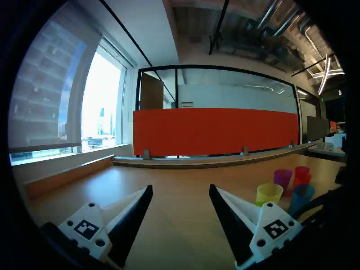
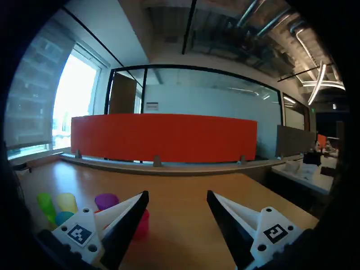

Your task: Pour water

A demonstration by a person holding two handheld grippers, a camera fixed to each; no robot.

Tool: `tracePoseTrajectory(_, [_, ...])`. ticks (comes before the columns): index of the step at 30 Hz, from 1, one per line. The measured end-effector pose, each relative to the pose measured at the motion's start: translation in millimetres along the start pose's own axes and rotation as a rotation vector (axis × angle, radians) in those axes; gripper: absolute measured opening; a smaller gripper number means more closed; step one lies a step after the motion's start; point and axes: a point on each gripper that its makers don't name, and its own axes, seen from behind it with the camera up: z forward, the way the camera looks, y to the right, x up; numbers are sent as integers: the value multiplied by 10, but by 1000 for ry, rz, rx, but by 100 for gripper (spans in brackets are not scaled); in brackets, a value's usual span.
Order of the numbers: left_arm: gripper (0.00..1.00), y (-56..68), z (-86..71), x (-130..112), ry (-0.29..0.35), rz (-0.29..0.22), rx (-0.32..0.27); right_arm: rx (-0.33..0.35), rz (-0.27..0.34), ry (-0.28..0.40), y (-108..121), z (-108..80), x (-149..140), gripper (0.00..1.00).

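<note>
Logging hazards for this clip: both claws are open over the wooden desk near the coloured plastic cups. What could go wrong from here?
1. The yellow translucent plastic cup, purple plastic cup and blue plastic cup stand crowded together; the open left claw, reaching for one, may topple a neighbour.
2. The red plastic cup sits partly hidden behind a finger of the open right claw, which could knock it unnoticed.

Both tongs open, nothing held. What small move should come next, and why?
Probably swing the right tongs left and down toward the purple cup: it stands upright at the lower left of the right gripper view, untouched, and these tongs are open and empty.
</note>
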Motion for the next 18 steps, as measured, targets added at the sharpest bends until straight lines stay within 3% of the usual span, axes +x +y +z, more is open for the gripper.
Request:
tracePoseTrajectory(6, [92,-46,42,-28,2,16,1,-4,-1,-2,33,-4,-27,100])
tracePoseTrajectory(18, [93,-130,85,-76,-7,-15,-3,-13,16,0,71,-3,20,100])
